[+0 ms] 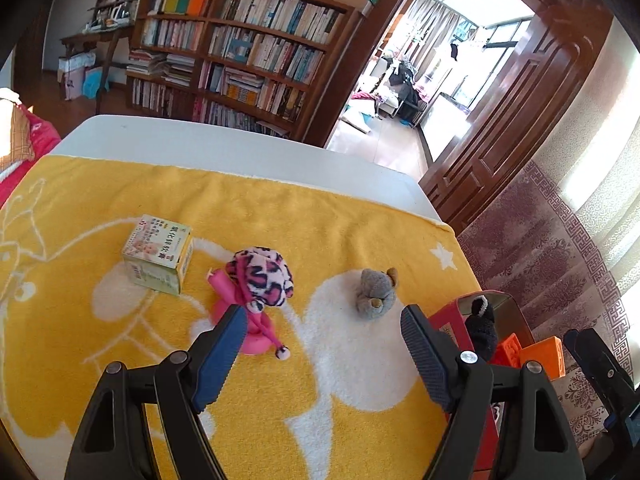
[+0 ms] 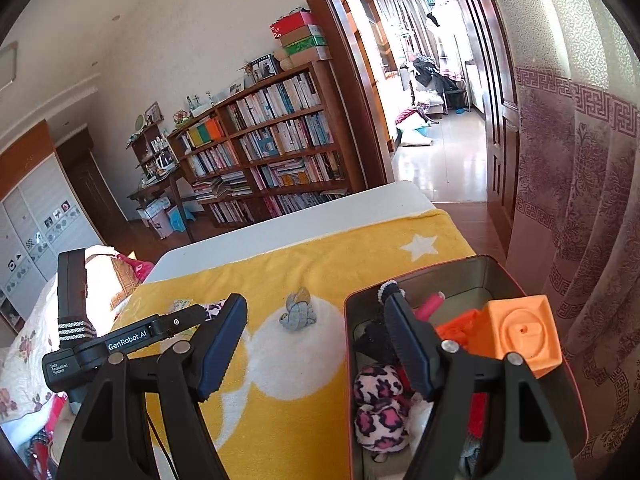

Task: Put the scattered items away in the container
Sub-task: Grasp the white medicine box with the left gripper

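- Closest in, the left gripper point(image 1: 322, 344) hangs over the yellow blanket point(image 1: 120, 360), jaws spread wide and nothing between them.
- The right gripper point(image 2: 316, 344) is just as wide open and empty, poised at the near-left rim of the red tin point(image 2: 347, 344).
- That tin is already filling up: a leopard-print plush point(image 2: 378, 408), an orange block point(image 2: 520, 330), a black fuzzy toy point(image 2: 374, 338) and a pink piece point(image 2: 430, 306) lie inside.
- Out on the blanket, three things are left: the pink doll in its leopard hat point(image 1: 256, 284), just past the left fingers, and the grey bear point(image 1: 376, 290) beside it.
- Furthest off, the ointment box point(image 1: 158, 258) is upright.
- My call: roughly halfway, doll likely next.
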`<action>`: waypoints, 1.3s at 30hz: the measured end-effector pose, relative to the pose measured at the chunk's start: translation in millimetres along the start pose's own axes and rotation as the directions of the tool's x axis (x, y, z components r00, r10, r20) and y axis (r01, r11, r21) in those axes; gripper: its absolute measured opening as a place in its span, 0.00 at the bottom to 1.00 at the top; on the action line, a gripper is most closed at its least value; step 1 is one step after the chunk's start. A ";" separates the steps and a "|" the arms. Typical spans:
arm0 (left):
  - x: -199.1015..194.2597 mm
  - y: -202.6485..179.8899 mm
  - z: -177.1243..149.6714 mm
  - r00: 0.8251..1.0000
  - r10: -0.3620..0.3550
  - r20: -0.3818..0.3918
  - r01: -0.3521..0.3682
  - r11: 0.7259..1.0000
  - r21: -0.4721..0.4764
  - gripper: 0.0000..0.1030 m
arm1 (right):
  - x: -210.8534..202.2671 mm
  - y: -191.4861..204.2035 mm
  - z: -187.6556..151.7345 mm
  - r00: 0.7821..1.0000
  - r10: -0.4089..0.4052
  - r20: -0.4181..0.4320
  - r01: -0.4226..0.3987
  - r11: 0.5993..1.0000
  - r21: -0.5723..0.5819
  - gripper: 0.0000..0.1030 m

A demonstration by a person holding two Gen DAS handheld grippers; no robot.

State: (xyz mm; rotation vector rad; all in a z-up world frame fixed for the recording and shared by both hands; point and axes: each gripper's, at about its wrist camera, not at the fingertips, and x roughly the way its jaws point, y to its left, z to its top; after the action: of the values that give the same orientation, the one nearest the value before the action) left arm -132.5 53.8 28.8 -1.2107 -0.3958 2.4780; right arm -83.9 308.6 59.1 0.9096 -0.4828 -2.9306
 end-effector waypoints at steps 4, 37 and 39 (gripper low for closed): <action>-10.3 33.8 4.0 0.999 0.043 0.015 -0.042 0.998 -0.044 0.78 | 14.1 16.6 -3.0 0.999 0.019 -0.033 -0.020 1.000 -0.012 0.73; 73.7 111.0 32.0 0.985 0.166 -0.040 -0.165 0.986 0.024 0.54 | 104.8 55.5 -8.6 0.990 -0.058 -0.132 0.049 0.996 -0.070 0.73; 69.4 114.9 32.5 0.988 0.148 -0.038 -0.148 0.989 0.006 0.54 | 114.6 50.7 -5.4 0.988 -0.045 -0.147 0.039 0.998 -0.043 0.73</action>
State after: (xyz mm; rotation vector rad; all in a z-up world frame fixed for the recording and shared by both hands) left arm -219.9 -22.7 -45.8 -1.3291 -0.3016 2.5733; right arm -178.7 244.6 7.6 1.1349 -0.4001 -2.8696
